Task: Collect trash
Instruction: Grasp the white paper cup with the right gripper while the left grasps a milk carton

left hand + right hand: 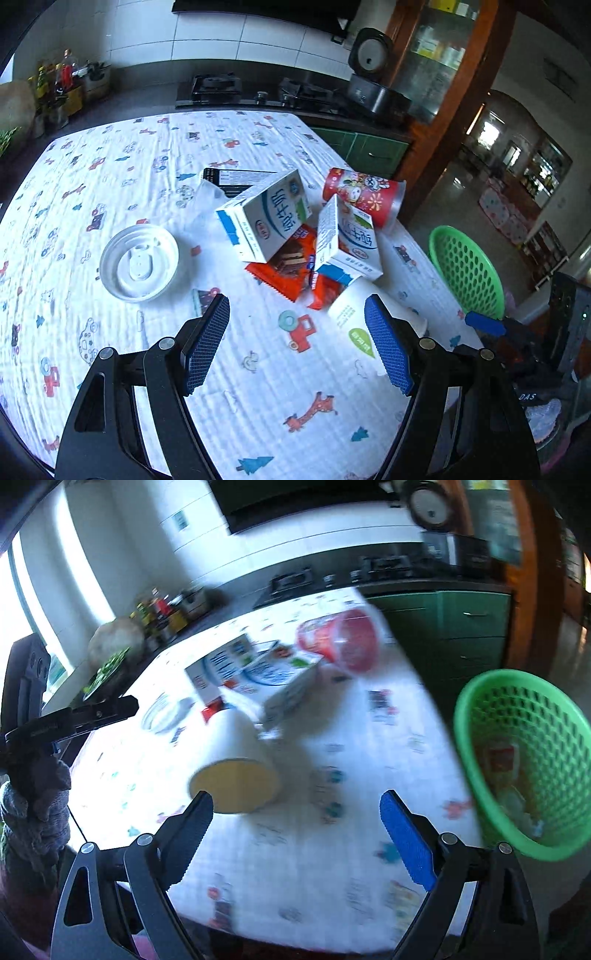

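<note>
Two wrist views look down on a surface (110, 184) covered with a white cloth printed with small cars, giraffes and trees, in a kitchen with a black stove and green cabinets behind.

The left gripper (297, 341) hovers above the cloth with its blue-padded fingers (207, 347) spread wide and nothing between them. Just ahead of it lies a heap of trash. A white and blue milk carton (264, 218) lies tilted on top of an orange snack wrapper (288, 267). A second white and blue milk carton (349, 240) leans just beside the first, also on the wrapper. Behind them a red printed paper cup (364, 195) lies on its side near the far edge. A white paper cup with a green label (351, 314) lies on its side, close to the right-hand finger of the left gripper. A black flat packet (236, 179) lies behind the cartons, partly hidden by the first one. A round white plastic lid (139, 264) rests flat on the cloth, apart from the heap, to the left.

The right gripper (297, 830), in a blurred view, is also wide open and holds nothing. The white cup's open mouth (234, 786) faces it, close to its left finger. A green perforated plastic basket (524, 760) sits at the right edge of the surface, with some items inside that are too blurred to name.
</note>
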Motion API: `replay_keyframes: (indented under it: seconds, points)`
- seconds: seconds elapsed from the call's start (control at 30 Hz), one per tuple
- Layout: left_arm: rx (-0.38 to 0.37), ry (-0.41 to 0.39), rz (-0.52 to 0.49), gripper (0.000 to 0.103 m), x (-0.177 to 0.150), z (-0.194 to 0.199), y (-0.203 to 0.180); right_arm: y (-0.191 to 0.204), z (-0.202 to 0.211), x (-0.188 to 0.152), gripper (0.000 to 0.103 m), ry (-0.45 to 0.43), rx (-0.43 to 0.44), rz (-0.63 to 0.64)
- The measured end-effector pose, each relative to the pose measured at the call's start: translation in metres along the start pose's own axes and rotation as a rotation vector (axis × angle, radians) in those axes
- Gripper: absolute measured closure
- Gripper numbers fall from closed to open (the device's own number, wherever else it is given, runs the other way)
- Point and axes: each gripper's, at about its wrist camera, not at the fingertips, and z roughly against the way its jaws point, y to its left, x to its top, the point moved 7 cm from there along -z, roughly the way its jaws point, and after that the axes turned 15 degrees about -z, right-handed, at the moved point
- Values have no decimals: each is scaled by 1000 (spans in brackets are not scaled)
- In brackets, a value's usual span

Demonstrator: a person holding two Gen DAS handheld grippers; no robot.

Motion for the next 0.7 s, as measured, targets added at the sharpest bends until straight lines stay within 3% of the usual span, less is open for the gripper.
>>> replay_keyframes:
  seconds: [0.37,0.57,0.7]
  points:
    - [35,7,36,28,-12,3,38,57,-61,17,14,166,27,109]
    - [40,16,-9,28,6,-13,43,66,-92,17,15,234,-22,168]
    - [10,21,-46,28,26,-29,42,64,-103,11,20,259,-61,203]
